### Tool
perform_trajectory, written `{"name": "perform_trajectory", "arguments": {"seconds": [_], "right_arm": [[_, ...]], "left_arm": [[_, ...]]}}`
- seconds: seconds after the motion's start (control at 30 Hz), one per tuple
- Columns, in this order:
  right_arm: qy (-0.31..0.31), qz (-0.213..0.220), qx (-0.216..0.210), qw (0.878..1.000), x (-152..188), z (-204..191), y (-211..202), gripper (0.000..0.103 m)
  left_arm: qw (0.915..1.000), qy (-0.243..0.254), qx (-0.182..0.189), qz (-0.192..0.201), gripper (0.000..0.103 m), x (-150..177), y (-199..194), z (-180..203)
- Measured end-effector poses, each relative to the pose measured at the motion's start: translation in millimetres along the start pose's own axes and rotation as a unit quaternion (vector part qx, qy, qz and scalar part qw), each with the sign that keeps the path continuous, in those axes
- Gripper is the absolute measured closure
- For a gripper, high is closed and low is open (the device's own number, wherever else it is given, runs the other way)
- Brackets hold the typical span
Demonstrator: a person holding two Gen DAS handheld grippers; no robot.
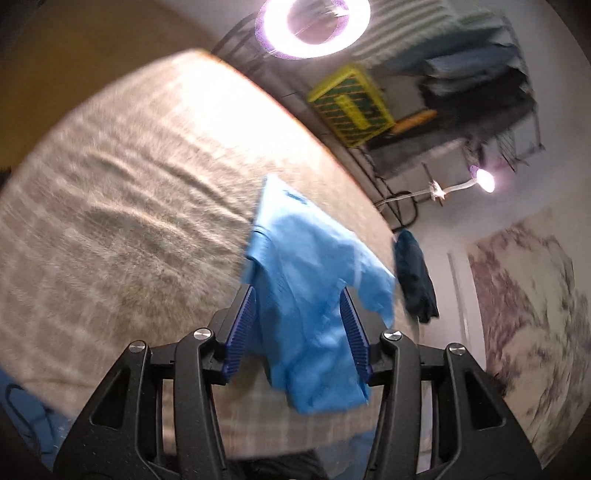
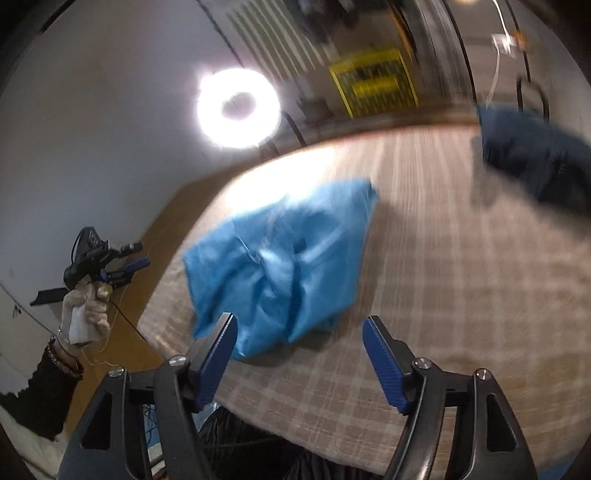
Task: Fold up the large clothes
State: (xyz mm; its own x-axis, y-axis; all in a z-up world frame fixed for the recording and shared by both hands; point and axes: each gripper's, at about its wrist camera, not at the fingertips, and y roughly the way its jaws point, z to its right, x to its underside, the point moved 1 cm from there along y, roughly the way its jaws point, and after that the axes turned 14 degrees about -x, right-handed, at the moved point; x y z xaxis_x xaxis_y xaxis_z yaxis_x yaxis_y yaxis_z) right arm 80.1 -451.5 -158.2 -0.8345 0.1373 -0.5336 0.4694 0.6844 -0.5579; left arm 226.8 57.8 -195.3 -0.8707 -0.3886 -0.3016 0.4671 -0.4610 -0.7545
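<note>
Crumpled light-blue shirt (image 2: 280,266) lies bunched on the beige checked cloth-covered tabletop (image 2: 443,295), at twelve o'clock from the right gripper (image 2: 299,354), jaws spread wide, empty. Left gripper (image 1: 299,328) hangs above it, jaws apart too, nothing pinched. A dark navy garment (image 2: 535,162) sits well apart at two o'clock by the edge.

Your ring light (image 1: 312,27) glares at 12 o'clock, washing out plaid counter (image 1: 129,184); motion blur throughout, fisheye edges dark.
</note>
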Motion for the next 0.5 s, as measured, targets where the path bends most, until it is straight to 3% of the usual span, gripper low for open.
{"name": "perform_trajectory", "arguments": {"seconds": [0.13,0.27,0.3,0.33,0.37,0.4,0.43,0.5], "right_arm": [[0.036,-0.023,-0.006,0.999,6.1,23.8,43.3,0.029],[0.078,-0.019,-0.019,0.997,8.6,43.5,71.0,0.030],[0.092,-0.016,-0.026,0.995,9.4,47.5,74.6,0.032],[0.109,-0.010,-0.035,0.993,9.9,53.4,78.7,0.038],[0.124,-0.006,-0.046,0.991,9.8,58.1,81.7,0.049],[0.143,-0.001,-0.063,0.988,10.4,63.1,84.3,0.058],[0.153,-0.001,-0.080,0.985,11.3,64.3,86.2,0.079],[0.156,0.002,-0.086,0.984,10.2,60.3,82.8,0.090]], "left_arm": [[0.9990,-0.012,0.011,-0.042,0.055,-9.4,47.2,-0.9],[0.9980,-0.030,0.026,-0.050,0.055,-17.8,71.8,-3.2],[0.9975,-0.042,0.031,-0.049,0.062,-19.1,77.2,-6.1],[0.9967,-0.051,0.039,-0.050,0.071,-19.2,81.4,-8.1],[0.9960,-0.055,0.046,-0.054,0.092,-19.2,86.7,-9.2],[0.9958,-0.055,0.043,-0.058,0.100,-16.8,92.6,-10.3],[0.9965,-0.052,0.035,-0.056,0.100,-14.2,94.4,-10.2],[0.9975,-0.031,0.022,-0.059,0.102,-3.5,95.3,-8.0]]}}
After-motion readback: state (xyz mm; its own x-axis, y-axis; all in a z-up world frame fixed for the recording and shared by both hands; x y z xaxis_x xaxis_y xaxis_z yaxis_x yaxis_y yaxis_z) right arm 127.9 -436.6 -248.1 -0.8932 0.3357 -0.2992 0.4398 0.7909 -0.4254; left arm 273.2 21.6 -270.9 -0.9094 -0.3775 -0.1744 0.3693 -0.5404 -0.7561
